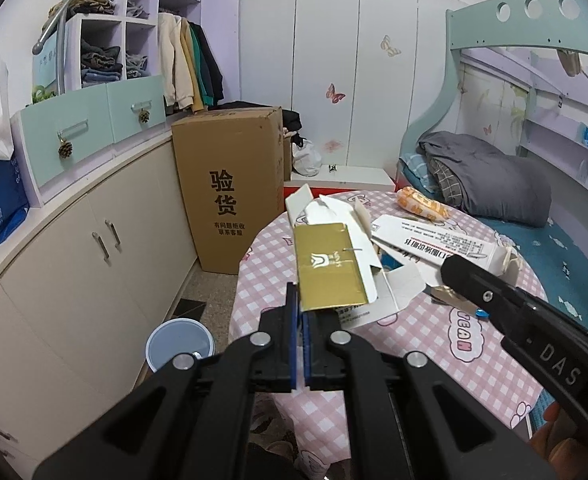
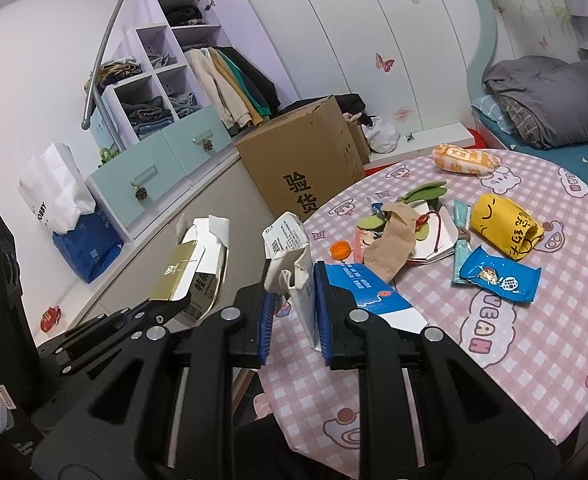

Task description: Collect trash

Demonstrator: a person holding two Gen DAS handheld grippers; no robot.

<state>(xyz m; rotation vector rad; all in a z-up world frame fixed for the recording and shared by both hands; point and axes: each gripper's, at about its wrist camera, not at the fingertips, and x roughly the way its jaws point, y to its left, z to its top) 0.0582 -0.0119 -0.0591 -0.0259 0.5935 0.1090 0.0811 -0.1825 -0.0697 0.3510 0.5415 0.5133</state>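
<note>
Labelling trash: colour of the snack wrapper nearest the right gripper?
Bright blue snack wrapper, clearest in the right wrist view.

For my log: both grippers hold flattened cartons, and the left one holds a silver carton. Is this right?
Not quite. The carton in the left gripper is gold, not silver, as the left wrist view shows. The right gripper does hold a flattened white carton.

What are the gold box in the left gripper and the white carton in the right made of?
Gold box: looks like thin paperboard with a shiny metallic-gold face; the white inner flaps and sharp fold lines show it. White carton: probably matte printed paperboard, crumpled and creased at its torn end. Neither looks like plastic, though a coating can't be ruled out.
</note>
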